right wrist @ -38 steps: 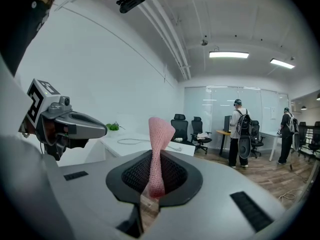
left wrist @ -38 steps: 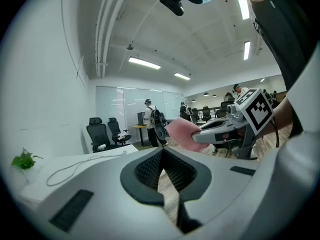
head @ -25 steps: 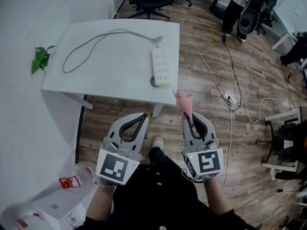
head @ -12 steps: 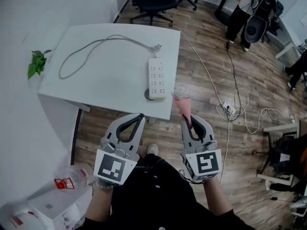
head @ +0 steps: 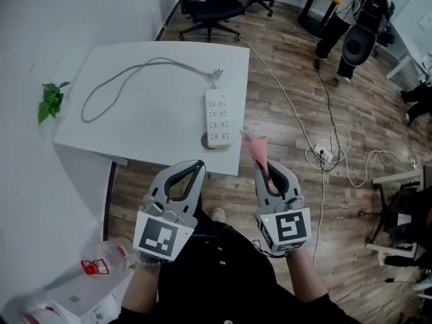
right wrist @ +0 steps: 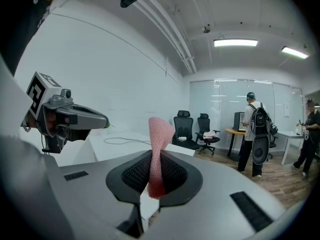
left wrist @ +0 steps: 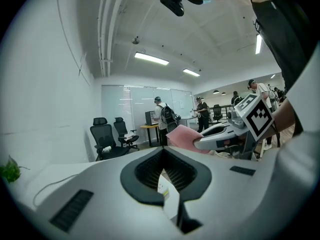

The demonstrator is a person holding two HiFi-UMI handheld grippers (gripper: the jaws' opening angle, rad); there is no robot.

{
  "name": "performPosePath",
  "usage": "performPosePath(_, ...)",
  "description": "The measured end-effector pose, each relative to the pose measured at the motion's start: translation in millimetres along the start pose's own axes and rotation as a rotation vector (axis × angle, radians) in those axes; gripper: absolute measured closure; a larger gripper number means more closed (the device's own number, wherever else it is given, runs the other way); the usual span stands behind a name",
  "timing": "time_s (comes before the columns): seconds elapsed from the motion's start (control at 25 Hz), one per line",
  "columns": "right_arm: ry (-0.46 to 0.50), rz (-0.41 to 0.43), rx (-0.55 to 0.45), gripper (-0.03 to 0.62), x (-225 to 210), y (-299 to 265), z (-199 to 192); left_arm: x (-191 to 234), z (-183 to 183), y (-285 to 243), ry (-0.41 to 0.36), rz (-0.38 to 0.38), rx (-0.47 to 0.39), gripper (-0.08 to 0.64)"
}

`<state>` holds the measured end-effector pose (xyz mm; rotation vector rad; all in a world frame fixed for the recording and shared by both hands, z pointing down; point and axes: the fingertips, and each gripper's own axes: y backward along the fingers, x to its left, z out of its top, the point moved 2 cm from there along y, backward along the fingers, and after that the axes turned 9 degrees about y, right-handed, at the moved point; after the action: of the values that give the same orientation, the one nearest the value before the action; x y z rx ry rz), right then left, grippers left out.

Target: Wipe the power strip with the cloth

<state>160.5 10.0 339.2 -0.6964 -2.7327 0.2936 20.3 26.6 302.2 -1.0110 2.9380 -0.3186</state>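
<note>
A white power strip (head: 219, 117) lies on the white table (head: 135, 120) near its right front corner, its grey cord (head: 128, 79) looping off to the left. My right gripper (head: 264, 164) is shut on a pink cloth (head: 255, 148) that sticks up from its jaws, seen also as the pink cloth (right wrist: 158, 149) in the right gripper view. It hovers just off the table's front right corner. My left gripper (head: 197, 165) is shut with nothing in it, in front of the table edge. Both are held short of the strip.
A small green plant (head: 48, 101) stands at the table's left edge. Black office chairs (head: 209, 2) sit behind the table. Cables and another power strip (head: 322, 152) lie on the wooden floor to the right. A person (head: 343, 12) stands at the far right.
The table and power strip have come slightly closer and lower in the head view. Both grippers keep their pose, the cloth still held.
</note>
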Motion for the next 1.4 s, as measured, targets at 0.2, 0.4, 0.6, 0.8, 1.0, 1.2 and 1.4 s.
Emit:
performPosePath(0.2, 0.02, -0.023, 0.012, 0.535, -10.1, -14.4, 0.0, 10.6, 1.8, -16.4, -0.004, -0.03, -0.008, 0.549)
performPosePath(0.4, 0.07, -0.031, 0.056, 0.535, -20.0, -35.9, 1.5, 27.6, 0.8, -37.8, -0.015, -0.061, 0.006, 0.549)
performPosePath(0.6, 0.065, -0.048, 0.058, 0.535, -30.9, -63.6, 5.2, 49.5, 5.8, -58.7, -0.003, -0.069, 0.007, 0.549)
performPosePath(0.8, 0.056, -0.065, 0.056, 0.535, -43.0, -90.8, 6.4, 67.4, 7.9, -74.7, -0.001, -0.078, 0.012, 0.549)
performPosePath(1.0, 0.064, -0.068, 0.066, 0.535, -51.7, -122.7, 8.3, 88.4, 5.7, -86.8, 0.019, -0.074, 0.02, 0.549)
performPosePath(1.2, 0.072, -0.065, 0.087, 0.535, -57.2, -151.8, 8.0, 106.7, 6.6, -96.2, 0.027, -0.075, 0.019, 0.549)
performPosePath(1.4, 0.097, -0.061, 0.112, 0.535, -65.8, -180.9, 2.8, 124.0, 3.4, -102.1, 0.034, -0.072, 0.028, 0.549)
